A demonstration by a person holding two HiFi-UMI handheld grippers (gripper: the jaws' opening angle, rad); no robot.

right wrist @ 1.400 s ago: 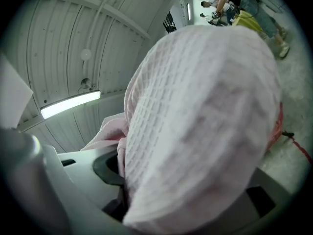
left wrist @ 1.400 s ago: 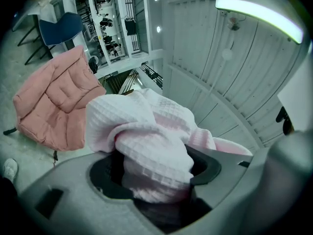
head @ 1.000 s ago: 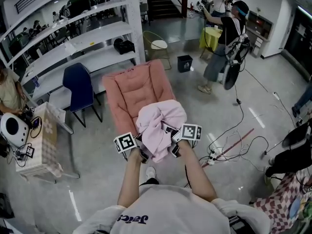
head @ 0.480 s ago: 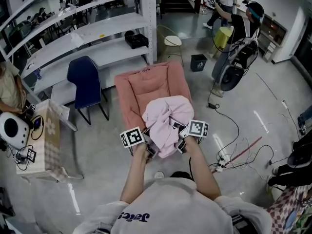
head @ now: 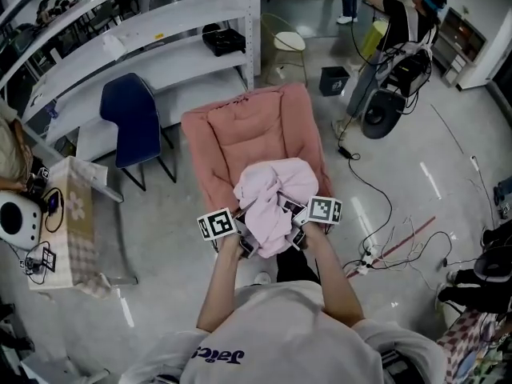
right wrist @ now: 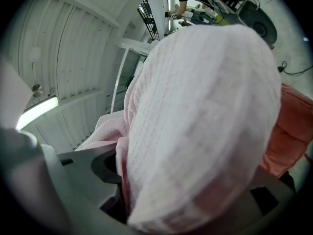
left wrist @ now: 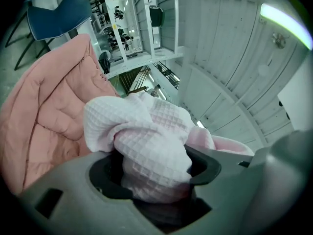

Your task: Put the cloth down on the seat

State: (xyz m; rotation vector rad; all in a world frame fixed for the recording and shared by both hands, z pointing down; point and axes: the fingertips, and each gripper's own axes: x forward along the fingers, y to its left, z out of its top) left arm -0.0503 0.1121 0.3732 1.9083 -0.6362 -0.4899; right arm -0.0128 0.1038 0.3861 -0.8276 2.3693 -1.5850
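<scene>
A crumpled pale pink waffle cloth [head: 268, 194] hangs bunched between my two grippers, over the front edge of the pink padded seat [head: 240, 134]. My left gripper [head: 244, 242] is shut on a fold of the cloth [left wrist: 146, 141], which fills its jaws in the left gripper view. My right gripper [head: 290, 234] has the cloth [right wrist: 205, 111] heaped between and over its jaws, which are opening. The cloth hides its pads. The seat's cushion [left wrist: 44, 111] shows behind the cloth at the left, and its edge [right wrist: 293, 126] at the right.
A dark blue chair [head: 128, 122] stands left of the seat, before white shelving [head: 144, 46]. A small cloth-covered table [head: 68, 222] is at the left. Cables [head: 392, 246] lie on the floor at the right. A black bin [head: 334, 78] and a person [head: 392, 30] are behind.
The pink seat has come nearer and now lies right under the cloth. Both grippers still carry the cloth together, in about the same pose.
</scene>
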